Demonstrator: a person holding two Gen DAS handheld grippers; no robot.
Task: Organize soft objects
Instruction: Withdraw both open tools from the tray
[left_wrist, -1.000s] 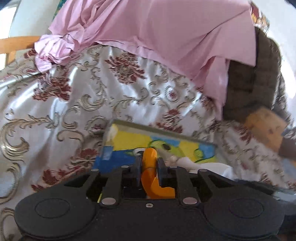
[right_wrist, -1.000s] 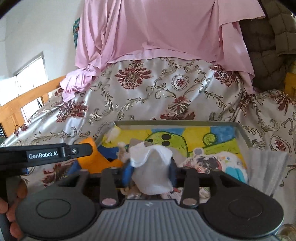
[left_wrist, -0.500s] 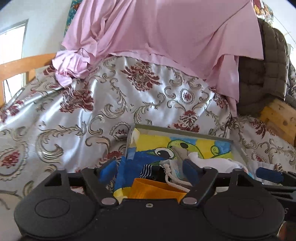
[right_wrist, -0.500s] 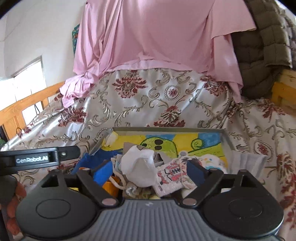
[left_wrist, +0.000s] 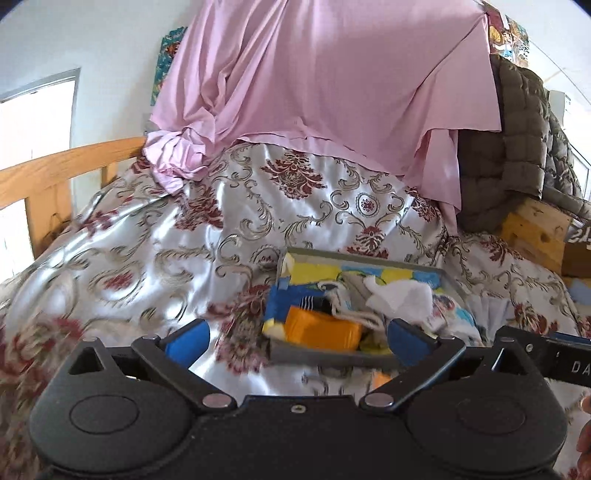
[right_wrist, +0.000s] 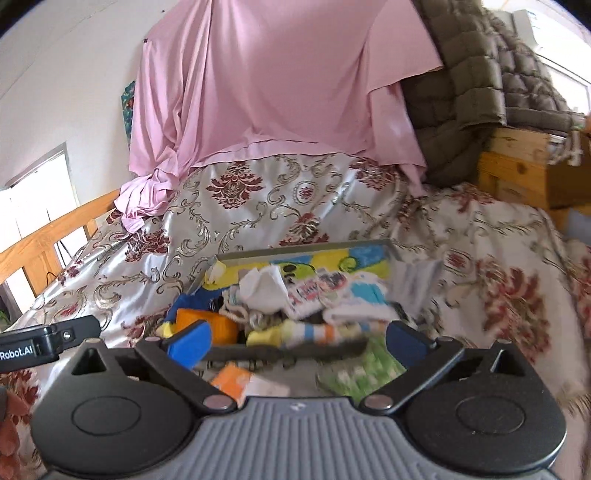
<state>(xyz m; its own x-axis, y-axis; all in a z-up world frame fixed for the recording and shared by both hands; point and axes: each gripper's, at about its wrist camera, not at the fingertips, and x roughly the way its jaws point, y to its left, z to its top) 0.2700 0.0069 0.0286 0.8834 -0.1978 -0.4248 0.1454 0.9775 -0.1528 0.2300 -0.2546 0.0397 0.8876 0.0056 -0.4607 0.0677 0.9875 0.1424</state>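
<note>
1. The left gripper (left_wrist: 297, 339) is seen with its jaws spread wide; they have just been opening, and nothing is held between the blue pads (left_wrist: 187, 338).
2. The right gripper (right_wrist: 297, 338) is likewise spread wide, its jaws having just been opening; no item is gripped between its pads (right_wrist: 190, 341).
3. A shallow grey tray (right_wrist: 284, 352) with a cartoon-printed floor is found on the floral satin bedspread (left_wrist: 147, 251), just beyond both grippers.
4. An orange folded cloth (left_wrist: 323, 328) is recorded at the near left of the tray; a white sock (right_wrist: 264, 290) lies at the middle on a heap of patterned socks.
5. A striped sock (right_wrist: 314, 330) is noted along the tray's near wall.
6. Outside the tray, on its near side, an orange-and-white item (right_wrist: 236, 382) and a green patterned cloth (right_wrist: 360, 373) are seen, both blurred.
7. A pink sheet (left_wrist: 325, 81) is draped at the far side, with a dark quilted jacket (right_wrist: 469, 81) to its right.
</note>
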